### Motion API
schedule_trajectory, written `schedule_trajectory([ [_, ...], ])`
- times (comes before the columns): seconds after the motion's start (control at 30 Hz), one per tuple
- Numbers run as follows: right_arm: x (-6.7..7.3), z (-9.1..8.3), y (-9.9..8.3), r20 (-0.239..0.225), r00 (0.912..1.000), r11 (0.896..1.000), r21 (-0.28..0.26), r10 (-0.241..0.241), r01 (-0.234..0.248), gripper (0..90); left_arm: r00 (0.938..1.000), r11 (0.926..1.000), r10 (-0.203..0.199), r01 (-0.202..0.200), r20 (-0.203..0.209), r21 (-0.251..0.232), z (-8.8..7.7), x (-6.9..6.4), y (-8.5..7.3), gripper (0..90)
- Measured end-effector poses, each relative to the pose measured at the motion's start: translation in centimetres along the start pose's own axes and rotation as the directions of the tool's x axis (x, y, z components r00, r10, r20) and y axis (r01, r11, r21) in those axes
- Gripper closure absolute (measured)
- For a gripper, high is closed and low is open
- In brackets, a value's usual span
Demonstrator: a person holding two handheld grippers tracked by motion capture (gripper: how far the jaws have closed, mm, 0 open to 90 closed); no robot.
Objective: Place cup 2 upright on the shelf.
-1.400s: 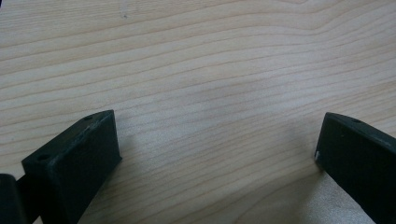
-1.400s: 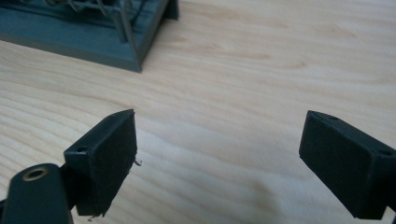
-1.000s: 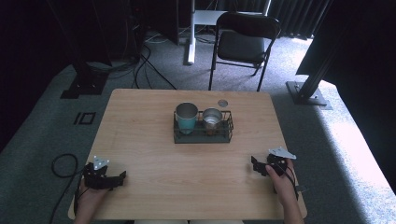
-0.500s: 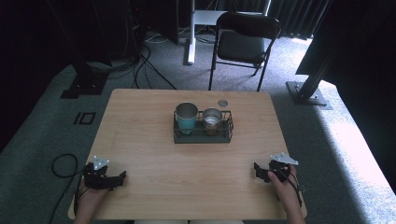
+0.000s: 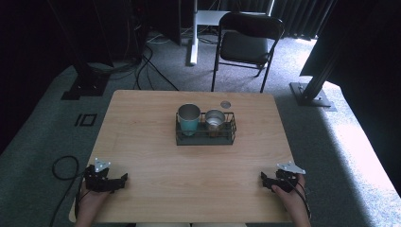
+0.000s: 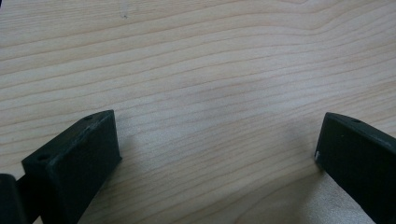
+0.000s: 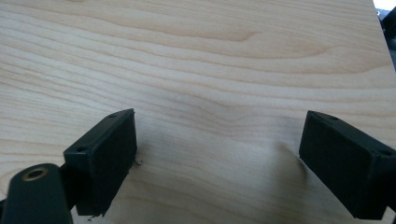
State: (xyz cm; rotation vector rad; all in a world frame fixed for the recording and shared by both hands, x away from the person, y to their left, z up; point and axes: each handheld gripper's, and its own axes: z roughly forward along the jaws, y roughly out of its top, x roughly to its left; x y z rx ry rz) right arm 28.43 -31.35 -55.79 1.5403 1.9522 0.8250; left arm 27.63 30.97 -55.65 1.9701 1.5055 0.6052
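Observation:
A black wire basket (image 5: 206, 137) stands at the middle of the wooden table (image 5: 156, 142), toward the far side. Inside it a tall teal cup (image 5: 189, 119) stands upright at the left and a shorter metal cup (image 5: 215, 119) at the right. A small round lid (image 5: 225, 104) lies on the table just behind the basket. My left gripper (image 5: 122, 179) rests at the near left corner, open, jaws wide over bare wood (image 6: 210, 93). At the near right edge my right gripper (image 5: 265, 178) is open too, with nothing between its jaws (image 7: 219, 107).
A black folding chair (image 5: 247, 45) stands beyond the table's far edge. Cables (image 5: 151, 61) run over the grey carpet at the back left, and a black stand base (image 5: 312, 94) sits at the right. A cable loop (image 5: 64, 168) lies on the floor near my left hand.
My right gripper has slid a little toward the near edge and to the right. The left gripper has stayed put.

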Motion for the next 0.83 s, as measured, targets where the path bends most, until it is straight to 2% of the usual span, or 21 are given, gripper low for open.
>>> schedule_trajectory([
  [0.27, -0.16, -0.4, -0.45, 0.007, 0.9984, 0.998, 0.011, 0.057, -0.057, 11.0, 1.0, 1.0, 0.0, 0.0, 0.0, 0.0, 0.0, 0.0, 0.0, 0.4],
  [0.83, -0.13, -0.41, -0.48, 0.015, 0.9976, 0.998, 0.009, 0.068, -0.068, 11.2, 1.0, 1.0, 0.0, 0.0, 0.0, 0.0, 0.0, 0.0, 0.0, 0.4],
])
